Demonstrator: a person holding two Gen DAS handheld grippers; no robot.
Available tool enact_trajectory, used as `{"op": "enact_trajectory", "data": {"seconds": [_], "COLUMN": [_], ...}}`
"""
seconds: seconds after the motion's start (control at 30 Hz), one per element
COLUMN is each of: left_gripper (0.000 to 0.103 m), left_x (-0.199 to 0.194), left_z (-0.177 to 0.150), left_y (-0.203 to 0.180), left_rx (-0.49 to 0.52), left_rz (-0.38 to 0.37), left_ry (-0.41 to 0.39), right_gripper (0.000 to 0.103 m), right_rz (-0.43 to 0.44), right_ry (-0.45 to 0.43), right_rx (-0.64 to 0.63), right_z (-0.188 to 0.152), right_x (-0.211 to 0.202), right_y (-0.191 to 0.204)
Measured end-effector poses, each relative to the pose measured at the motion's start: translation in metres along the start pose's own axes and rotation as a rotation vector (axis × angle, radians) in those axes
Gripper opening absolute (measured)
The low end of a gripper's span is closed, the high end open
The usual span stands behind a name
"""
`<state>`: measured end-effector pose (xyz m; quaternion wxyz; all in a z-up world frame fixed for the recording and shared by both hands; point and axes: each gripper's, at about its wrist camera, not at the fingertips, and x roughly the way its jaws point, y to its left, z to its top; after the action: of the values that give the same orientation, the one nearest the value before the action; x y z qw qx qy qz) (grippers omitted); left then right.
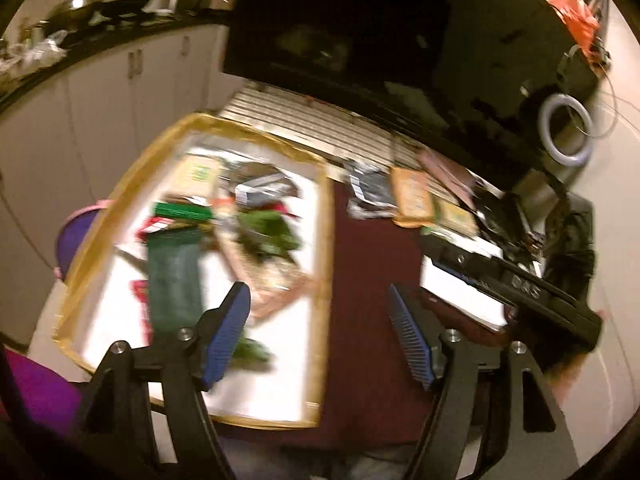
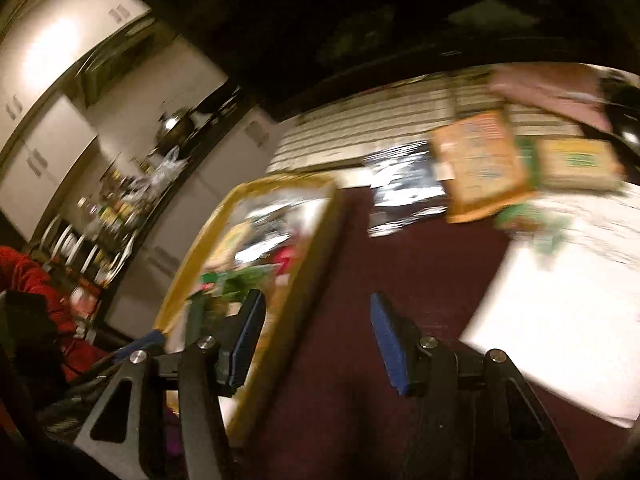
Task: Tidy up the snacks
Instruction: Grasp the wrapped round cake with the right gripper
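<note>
Both grippers stand spread with nothing between the blue pads: the left gripper (image 1: pixel 320 336) hangs over the near right edge of the tray (image 1: pixel 326 240), the right gripper (image 2: pixel 316 344) over the maroon cloth (image 2: pixel 420 272) just right of that tray.

Most snacks already lie in the gold-rimmed tray: a long dark green packet (image 1: pixel 174 276), a leafy green bag (image 1: pixel 266 232), a pinkish patterned pack (image 1: pixel 276 284) and a pale box (image 1: pixel 196 176) at the far end. The green packet's long axis runs from the near rim towards the far one, roughly in line with the tray's long side; which end is its top I cannot tell through the blur.

Still outside, on the cloth and the slatted mat beyond it, are a silver-black foil pack (image 2: pixel 404 196), an orange box (image 2: pixel 480 164) tilted with its long side running away from the camera, and a yellow-green box (image 2: pixel 576 164) beside it.

I judge this a between-grasps step: empty hands, loose snacks left. The next move likely calls for the right gripper to reach forward to the foil pack or orange box and close across its short side. A white sheet (image 2: pixel 560 320) lies to the right.
</note>
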<state>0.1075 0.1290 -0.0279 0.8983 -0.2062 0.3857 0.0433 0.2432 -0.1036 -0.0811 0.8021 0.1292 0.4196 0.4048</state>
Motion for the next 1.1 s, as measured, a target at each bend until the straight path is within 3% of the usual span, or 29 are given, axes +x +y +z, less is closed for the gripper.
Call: {"op": "enact_trajectory", "data": {"seconds": [0.1, 0.23, 0.37, 0.5, 0.7, 0.9, 1.1], "left_gripper": [0.072, 0.072, 0.072, 0.072, 0.072, 0.072, 0.073], "left_x": [0.008, 0.017, 0.024, 0.024, 0.028, 0.034, 0.038], "left_z": [0.001, 0.001, 0.001, -0.001, -0.004, -0.005, 0.001], "left_y": [-0.017, -0.032, -0.043, -0.048, -0.048, -0.054, -0.060], "left_rx": [0.023, 0.006, 0.005, 0.012, 0.003, 0.013, 0.034], "left_rz": [-0.027, -0.058, -0.055, -0.050, -0.035, -0.034, -0.021], "left_ry": [0.014, 0.041, 0.053, 0.062, 0.077, 0.091, 0.090], "right_gripper": [0.054, 0.054, 0.054, 0.054, 0.054, 0.043, 0.024], "right_rz": [-0.031, -0.136, -0.135, -0.190, -0.174, -0.272, -0.335], "right_ry": [-0.038, -0.096, -0.088, -0.043, 0.035, 0.037, 0.033], "right_rx": [0.087, 0.162, 0.203, 0.126, 0.073, -0.009, -0.009], "right_z": [0.005, 0.021, 0.046, 0.068, 0.051, 0.037, 0.040], "right_x": [-0.016, -0.030, -0.021, 0.003, 0.014, 0.020, 0.025], "right_y": [-0.036, -0.078, -0.103, -0.107, -0.107, -0.089, -0.089]}}
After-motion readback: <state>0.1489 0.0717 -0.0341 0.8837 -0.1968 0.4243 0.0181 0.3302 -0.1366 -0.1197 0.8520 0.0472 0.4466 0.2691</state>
